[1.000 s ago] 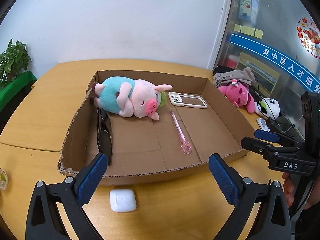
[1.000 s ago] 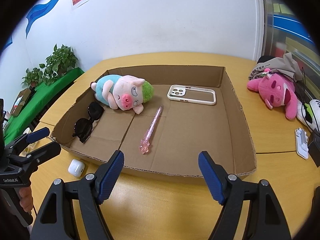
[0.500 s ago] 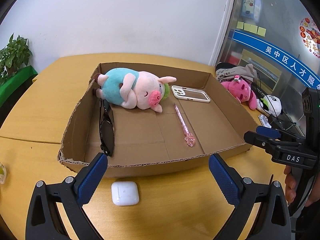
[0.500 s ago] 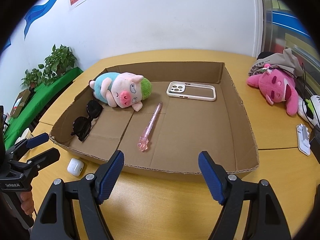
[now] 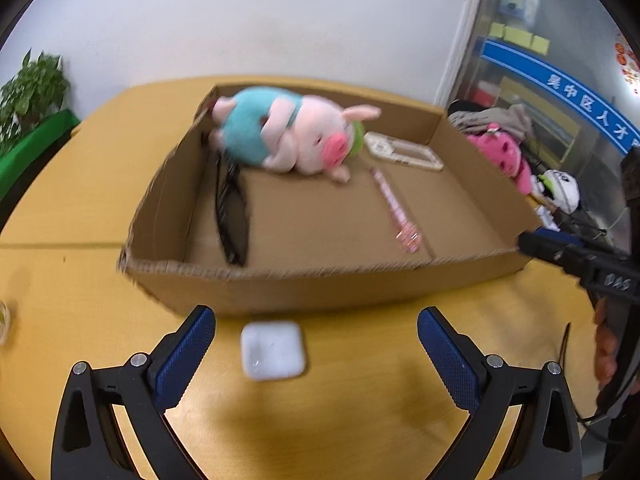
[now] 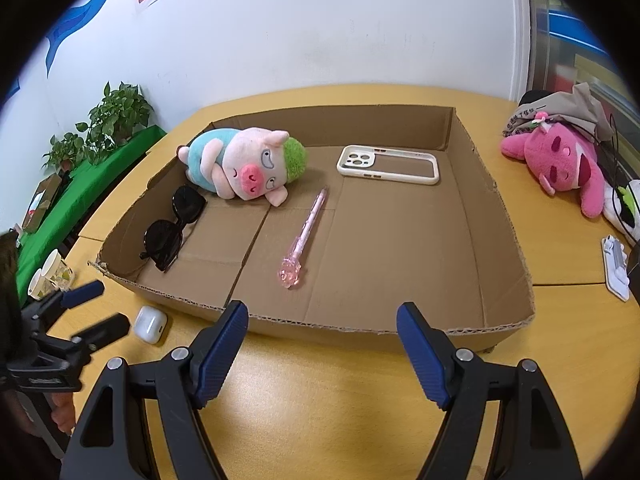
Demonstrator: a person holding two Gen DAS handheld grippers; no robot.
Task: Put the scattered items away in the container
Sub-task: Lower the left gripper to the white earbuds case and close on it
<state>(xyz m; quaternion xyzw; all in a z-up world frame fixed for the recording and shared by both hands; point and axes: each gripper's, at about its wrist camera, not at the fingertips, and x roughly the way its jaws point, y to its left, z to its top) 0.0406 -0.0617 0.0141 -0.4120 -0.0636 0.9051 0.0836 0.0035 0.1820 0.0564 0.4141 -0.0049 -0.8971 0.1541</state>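
White earbud case (image 5: pixel 273 350) sits on the table (image 5: pixel 80 208), outside the cardboard box (image 5: pixel 320 284), just in front of its near wall. Apparently the last loose item, which is why you aim at it.

Your left gripper (image 5: pixel 312 344) points down at the case with jaws spread wide, one blue pad either side; pads not touching it. The left view is blurred, so whether the case lies centred between them is hard to judge. In the right view the same gripper (image 6: pixel 98 308) sits just beside the case (image 6: pixel 150 324), jaws apart.

Your right gripper (image 6: pixel 322 340) hangs open and empty before the box's front edge, out of the way, well apart from the case.

Already in the box: plush pig (image 6: pixel 244 166) in the far left corner, sunglasses (image 6: pixel 172 228) along the left wall, pink pen (image 6: pixel 304 236) mid-floor, phone case (image 6: pixel 388 164) toward the back.

Outside, right: pink plush (image 6: pixel 560 164), probably not part of the job.
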